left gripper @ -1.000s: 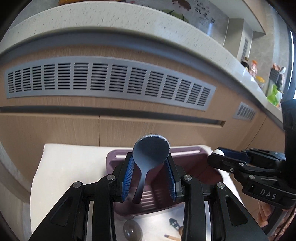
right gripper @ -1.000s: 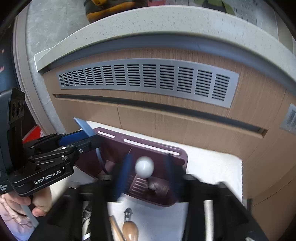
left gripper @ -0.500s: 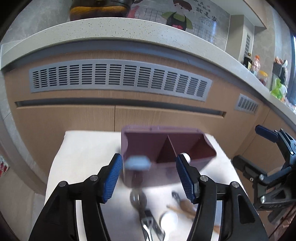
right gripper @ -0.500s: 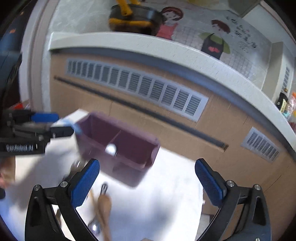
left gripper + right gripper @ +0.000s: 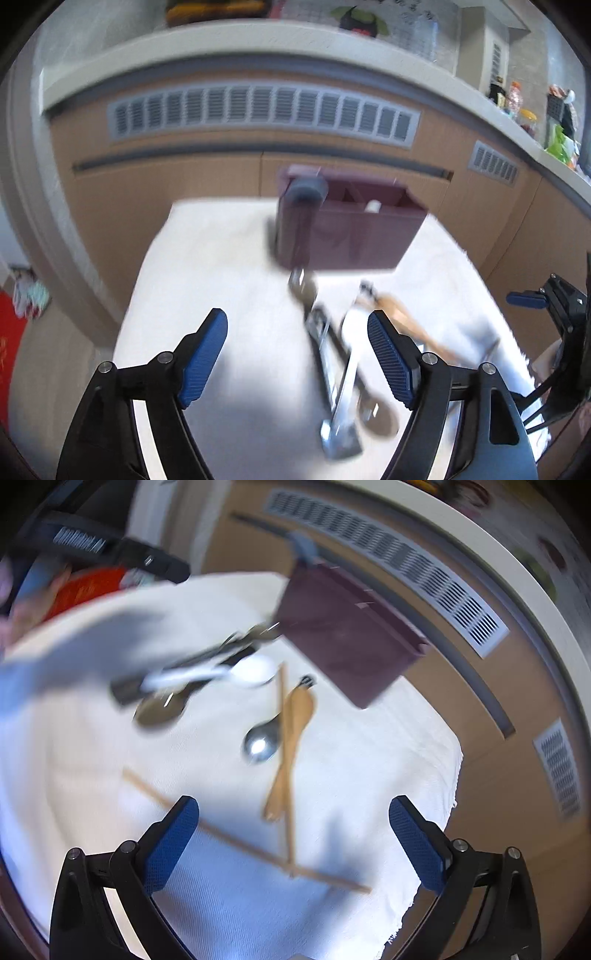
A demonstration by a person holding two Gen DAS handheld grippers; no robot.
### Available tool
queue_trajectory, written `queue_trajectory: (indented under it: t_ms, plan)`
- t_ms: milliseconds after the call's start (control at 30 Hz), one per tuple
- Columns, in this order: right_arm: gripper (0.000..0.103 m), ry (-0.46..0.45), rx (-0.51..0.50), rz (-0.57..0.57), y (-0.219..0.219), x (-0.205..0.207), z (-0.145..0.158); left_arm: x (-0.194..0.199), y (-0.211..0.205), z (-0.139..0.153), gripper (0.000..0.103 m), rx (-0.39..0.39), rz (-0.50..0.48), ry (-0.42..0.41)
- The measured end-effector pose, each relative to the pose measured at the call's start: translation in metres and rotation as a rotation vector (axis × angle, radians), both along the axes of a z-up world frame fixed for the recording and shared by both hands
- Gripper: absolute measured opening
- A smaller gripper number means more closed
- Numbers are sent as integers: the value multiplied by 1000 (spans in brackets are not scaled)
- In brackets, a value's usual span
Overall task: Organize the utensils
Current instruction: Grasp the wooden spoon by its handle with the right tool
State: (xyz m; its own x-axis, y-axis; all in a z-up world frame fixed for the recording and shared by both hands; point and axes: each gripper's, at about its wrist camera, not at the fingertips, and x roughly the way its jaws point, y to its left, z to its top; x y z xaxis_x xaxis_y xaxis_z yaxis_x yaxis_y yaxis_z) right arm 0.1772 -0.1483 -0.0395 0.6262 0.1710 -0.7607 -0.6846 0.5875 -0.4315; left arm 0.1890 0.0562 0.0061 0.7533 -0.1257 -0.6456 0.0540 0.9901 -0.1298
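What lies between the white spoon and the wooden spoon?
In the right wrist view, one chopstick lies between the white spoon and the wooden spoon, against the wooden spoon.

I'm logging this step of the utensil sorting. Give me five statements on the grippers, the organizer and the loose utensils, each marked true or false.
1. The left gripper is open and holds nothing. True.
2. The right gripper is shut on a chopstick. False: it is open and empty, with the chopsticks lying on the cloth.
3. A blue-grey spoon stands in the purple organizer. True.
4. The wooden spoon is in the organizer. False: it lies on the cloth.
5. A metal spoon lies beside the wooden spoon. True.
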Motion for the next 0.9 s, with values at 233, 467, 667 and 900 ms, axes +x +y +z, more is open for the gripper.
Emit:
queue_trajectory:
  t_ms: [233, 467, 667, 900]
  plan:
    - [81, 61, 123, -84, -7, 22, 0, -19, 23, -41, 79, -72, 30, 137]
    - [33, 261, 395, -290, 2, 104, -1, -12, 14, -46, 79, -99, 11, 166]
    - [33, 288, 355, -297, 21, 122, -21, -16, 14, -48, 79, -81, -11, 170]
    - [27, 319, 364, -330, 31, 135, -25, -10, 11, -58, 79, -97, -23, 199]
